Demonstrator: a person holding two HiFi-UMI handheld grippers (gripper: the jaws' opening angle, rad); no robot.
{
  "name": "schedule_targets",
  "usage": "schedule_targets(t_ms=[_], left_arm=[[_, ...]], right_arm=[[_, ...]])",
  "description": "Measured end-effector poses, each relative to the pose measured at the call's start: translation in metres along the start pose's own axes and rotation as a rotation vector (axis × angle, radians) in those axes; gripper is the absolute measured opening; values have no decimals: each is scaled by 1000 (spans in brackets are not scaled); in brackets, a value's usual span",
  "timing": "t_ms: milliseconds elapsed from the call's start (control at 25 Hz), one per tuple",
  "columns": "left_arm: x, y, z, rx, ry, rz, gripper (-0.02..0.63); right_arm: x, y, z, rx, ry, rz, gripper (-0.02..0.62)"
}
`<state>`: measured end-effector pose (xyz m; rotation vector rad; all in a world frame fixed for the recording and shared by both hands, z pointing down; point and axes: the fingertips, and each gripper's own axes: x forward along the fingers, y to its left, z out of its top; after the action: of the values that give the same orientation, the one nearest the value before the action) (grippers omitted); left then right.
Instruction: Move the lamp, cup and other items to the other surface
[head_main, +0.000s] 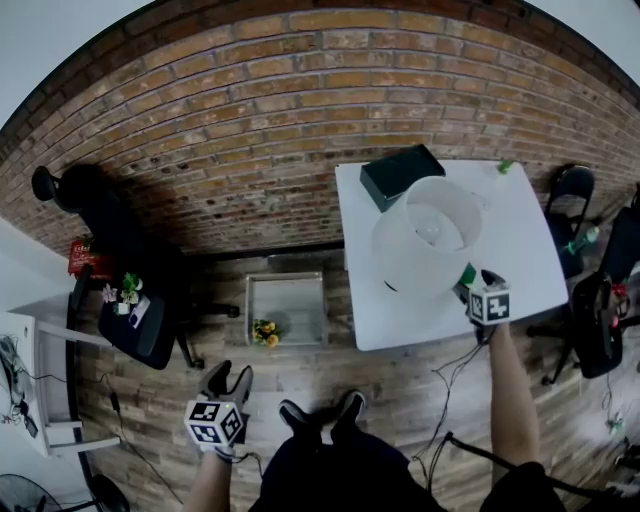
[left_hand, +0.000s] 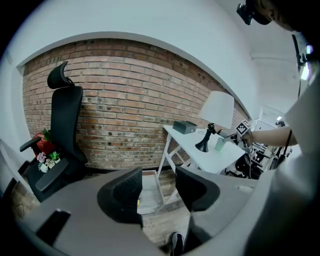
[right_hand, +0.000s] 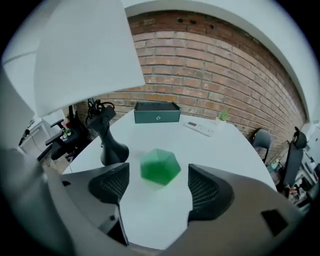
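Right gripper jaws are noted wide apart, nothing gripped; the green cup stands just ahead between the pads, untouched. Left gripper is hung low over the floor, jaws open, empty. The lamp base is set near the cup at ten o'clock, shade overhanging: a sideways swing on lift-off could clip it and tip it. The white table edge lies close at six o'clock, so withdrawal room is judged open there. Box at twelve and remote at one o'clock are well apart.
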<state>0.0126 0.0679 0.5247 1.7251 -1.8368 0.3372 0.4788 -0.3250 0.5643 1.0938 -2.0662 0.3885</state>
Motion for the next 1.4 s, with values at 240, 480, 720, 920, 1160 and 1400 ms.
schedule_targets(t_ms=[240,480,720,920,1160,1400], left_arm=[[-1,15,15,-1,-38,-22,202],[-13,54,21,2,-76,-27,197],[-51,106,-10,-14,-85,6,196],[-86,146,-37,-45,-99,14,195],[-108,168,-61,-75,-107,-24,195],[-110,176,-91,-105,-64,-4,195]], right_arm=[[-64,33,5,22,-144,-62,262],[-95,141,15,-14,-258,19,215],[-87,285,29,-84,-314,144,215],[-73,401,33,-210,-283,263,218],[-52,504,17,-352,-186,391,219],[-19,559,-7,-445,-152,501,219]])
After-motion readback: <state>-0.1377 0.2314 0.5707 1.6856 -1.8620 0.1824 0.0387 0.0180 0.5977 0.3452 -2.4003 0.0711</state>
